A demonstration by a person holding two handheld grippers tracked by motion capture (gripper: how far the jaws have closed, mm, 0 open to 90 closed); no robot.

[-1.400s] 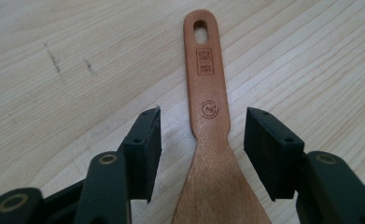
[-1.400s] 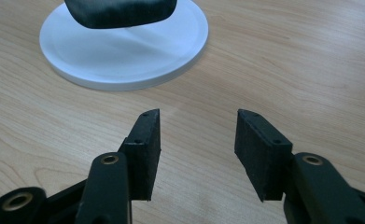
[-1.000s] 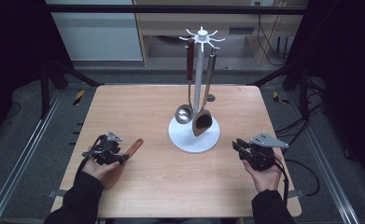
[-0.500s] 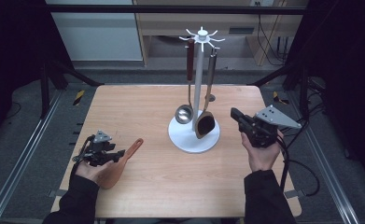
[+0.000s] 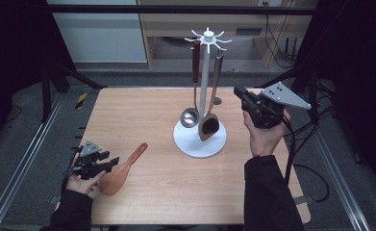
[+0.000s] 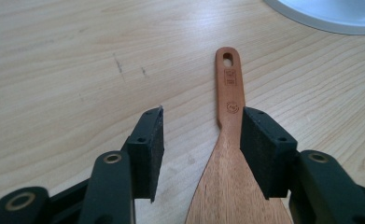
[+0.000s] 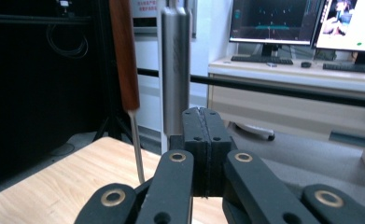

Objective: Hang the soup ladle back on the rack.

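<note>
Lying at seven o'clock on the bench (image 5: 176, 192), the wooden spatula (image 5: 119, 172) sits between the left gripper's (image 6: 201, 140) wide jaws, which have just been narrowing; one pad touches the neck, the other stands clear. An off-centre squeeze could skid it sideways. Farther off at two o'clock, the right gripper (image 5: 243, 96), clamped on nothing, hovers near the utensil stand (image 5: 204, 96) and might knock its hanging ladle (image 5: 191, 108).

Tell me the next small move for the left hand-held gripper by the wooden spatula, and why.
Probably close the jaws on the spatula. The left hand-held gripper is open, with the wooden spatula lying flat on the table between its pads, at the neck where handle meets blade. One pad looks close beside the neck, the other stands well off, so nothing grips it yet.
</note>
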